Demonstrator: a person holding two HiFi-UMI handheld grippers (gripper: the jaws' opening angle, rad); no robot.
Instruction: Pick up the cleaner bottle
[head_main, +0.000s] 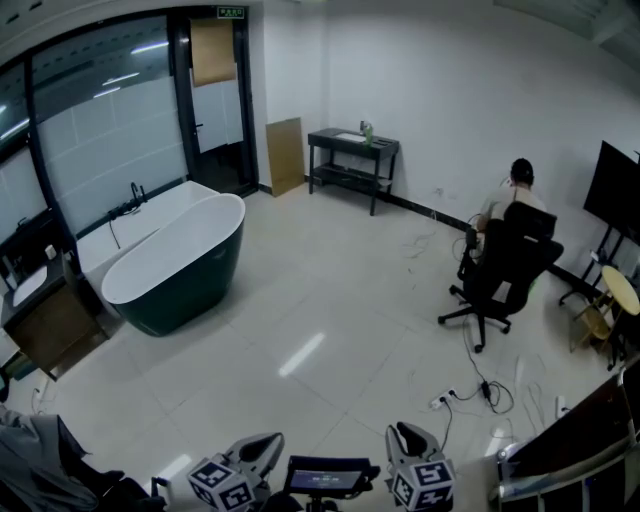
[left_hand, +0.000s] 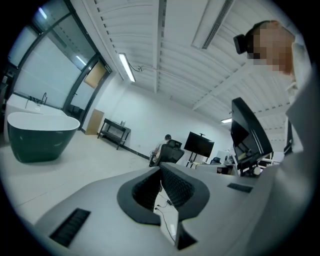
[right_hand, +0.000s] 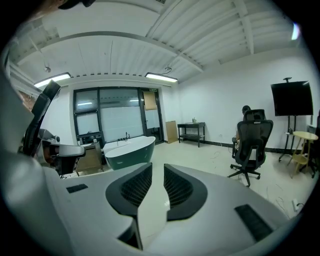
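While I hold them low, my left gripper is squeezed shut on nothing. My right gripper has its jaws a little apart, and nothing is in it either. Far ahead of both, across the floor, the cleaner bottle stands straight up, top pointing up, on the black table by the wall.

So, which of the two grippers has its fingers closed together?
The left gripper: its fingers meet at the tips with nothing between them. On the right gripper the fingers stand apart, with a clear gap between them.
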